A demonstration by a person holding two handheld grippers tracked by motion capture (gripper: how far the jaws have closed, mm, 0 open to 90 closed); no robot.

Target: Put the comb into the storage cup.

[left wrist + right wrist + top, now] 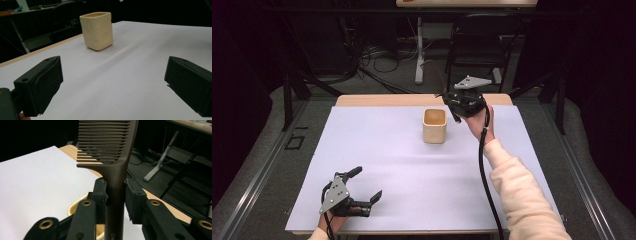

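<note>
High view, table point(377, 165): we see a white sheet covering most of it, with a strip of wood showing along the far edge.
High view, cup point(434, 125): we find a cream, square-sided cup standing upright on the far half of the sheet, a little right of the middle, its mouth open upward.
High view, right gripper point(451, 102): we see it held up in the person's right hand, just beside the cup on its right and near the far edge of the table; a cable trails down from it along the cream sleeve point(522, 195).
High view, comb point(432, 75): we make out a dark comb rising from the right gripper and leaning away over the far edge.
High view, left gripper point(367, 184): we see it low at the near left corner, jaws spread wide with nothing between them, well apart from the cup.
Left gripper view, left gripper point(113, 82): we look between two black jaws set far apart over bare white sheet.
Left gripper view, cup point(97, 30): we see it upright farther off, near the wooden edge.
Right gripper view, right gripper point(115, 197): we see both pads pressed on the comb's handle.
Right gripper view, comb point(110, 147): brown, teeth pointing left, handle clamped just under the teeth.
Right gripper view, cup point(75, 207): we see part of its rim below the jaws.
</note>
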